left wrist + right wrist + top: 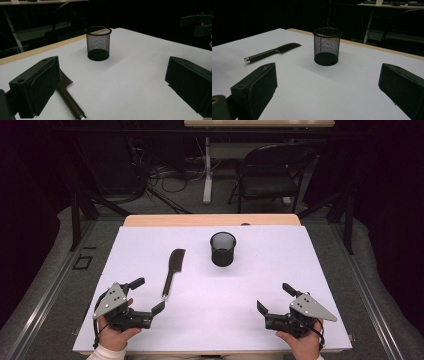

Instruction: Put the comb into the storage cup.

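So the left hand-held gripper [148,295] sits at about 7 o'clock on the tabletop [280,270], held low by the person's left hand [116,335], and its jaws stand wide apart with nothing between them. From its own camera the two black jaws frame bare white surface, and the knife handle pokes out from just behind the left jaw, so it's really close to that one but not clamped by anything.

The right hand-held gripper [273,298] is over at roughly 5 o'clock in the right hand [302,344], jaws spread just as wide and also holding nothing. It's well apart from both things on the tabletop.

Moving outward, the knife [172,271] lies flat on the white surface at around 10 o'clock from the middle of the tabletop. The blade points toward 12, away from the person, and the handle runs back toward 6, ending right beside the left gripper's far jaw tip. Can't tell if they're actually touching.

Further out, near 12 o'clock, there's a black mesh cup [222,249] standing upright, a bit right of the knife blade and clear of it. Looks empty from the top.

Behind the tabletop there's a dark folding chair [270,172].
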A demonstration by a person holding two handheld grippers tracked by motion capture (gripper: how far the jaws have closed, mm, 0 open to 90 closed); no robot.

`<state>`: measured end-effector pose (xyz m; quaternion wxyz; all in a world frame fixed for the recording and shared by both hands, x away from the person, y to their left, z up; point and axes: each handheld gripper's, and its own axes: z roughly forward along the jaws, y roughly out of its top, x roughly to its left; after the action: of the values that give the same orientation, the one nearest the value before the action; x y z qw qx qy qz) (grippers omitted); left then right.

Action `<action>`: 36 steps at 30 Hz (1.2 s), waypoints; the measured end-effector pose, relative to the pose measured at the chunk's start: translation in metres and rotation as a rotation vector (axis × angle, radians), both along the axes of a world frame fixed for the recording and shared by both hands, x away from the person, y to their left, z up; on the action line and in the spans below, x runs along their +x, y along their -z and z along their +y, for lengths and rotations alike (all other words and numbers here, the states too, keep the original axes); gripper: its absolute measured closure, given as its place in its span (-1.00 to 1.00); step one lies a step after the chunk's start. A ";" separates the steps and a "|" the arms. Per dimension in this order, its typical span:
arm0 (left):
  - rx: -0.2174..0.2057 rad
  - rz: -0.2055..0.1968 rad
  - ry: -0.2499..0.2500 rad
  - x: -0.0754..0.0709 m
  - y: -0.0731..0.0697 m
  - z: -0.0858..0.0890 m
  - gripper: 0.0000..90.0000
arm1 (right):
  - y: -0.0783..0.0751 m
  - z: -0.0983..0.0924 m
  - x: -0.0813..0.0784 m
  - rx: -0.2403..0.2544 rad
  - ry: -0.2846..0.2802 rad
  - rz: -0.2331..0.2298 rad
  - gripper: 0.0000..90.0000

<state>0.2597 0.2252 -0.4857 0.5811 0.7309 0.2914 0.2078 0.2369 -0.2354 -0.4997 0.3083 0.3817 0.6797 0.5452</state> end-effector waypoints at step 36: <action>0.009 0.124 -0.048 0.012 0.005 0.001 -0.86 | 0.008 -0.003 0.004 -0.042 0.024 0.016 -0.87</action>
<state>0.2715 0.2263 -0.4908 0.5536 0.7378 0.3431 0.1773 0.2413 -0.2386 -0.5075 0.3172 0.3876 0.6890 0.5238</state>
